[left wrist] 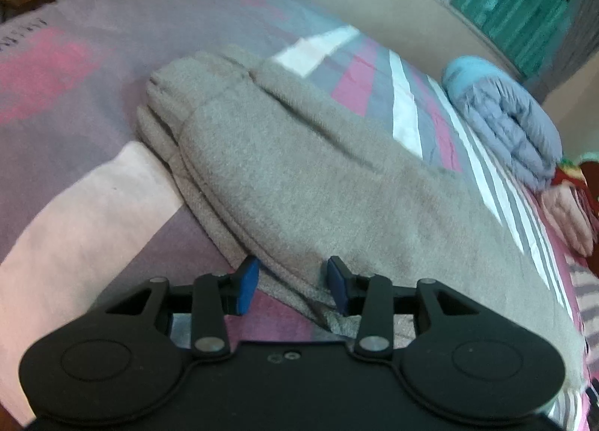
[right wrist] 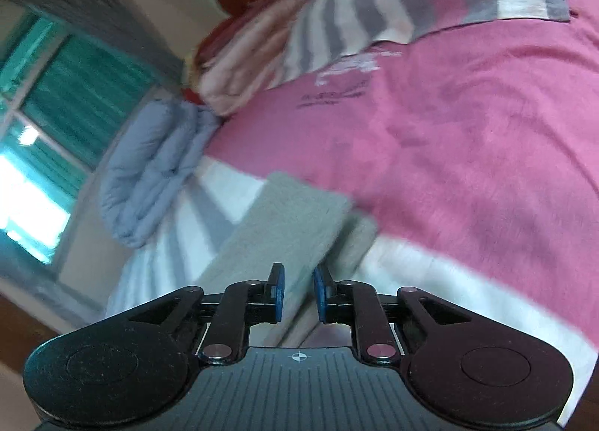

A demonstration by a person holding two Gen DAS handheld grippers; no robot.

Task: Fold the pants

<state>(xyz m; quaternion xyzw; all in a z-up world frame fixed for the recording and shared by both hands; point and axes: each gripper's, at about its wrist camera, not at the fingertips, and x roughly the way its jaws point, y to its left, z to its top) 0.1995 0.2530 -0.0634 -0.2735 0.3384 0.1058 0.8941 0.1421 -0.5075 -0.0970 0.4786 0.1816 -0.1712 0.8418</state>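
pants [right wrist: 288, 221]: blurred, near end hidden behind jaws | quilt [left wrist: 513, 124]: blurred | window [right wrist: 33, 154]: cropped

Your left gripper [left wrist: 292, 283] sits low over the near edge of the grey pants [left wrist: 299, 176], jaws apart, with the fabric's folded hem lying between the blue pads [left wrist: 249, 283] and neither visibly pressing it. The pants lie folded on the striped bedspread [left wrist: 67, 124]. A folded blue-grey quilt [left wrist: 513, 120] rests toward the bed's far right edge.

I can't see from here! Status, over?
Left gripper open at folded grey fleece pants. Right gripper open, nothing held. Rolled blue-grey quilt lies apart.
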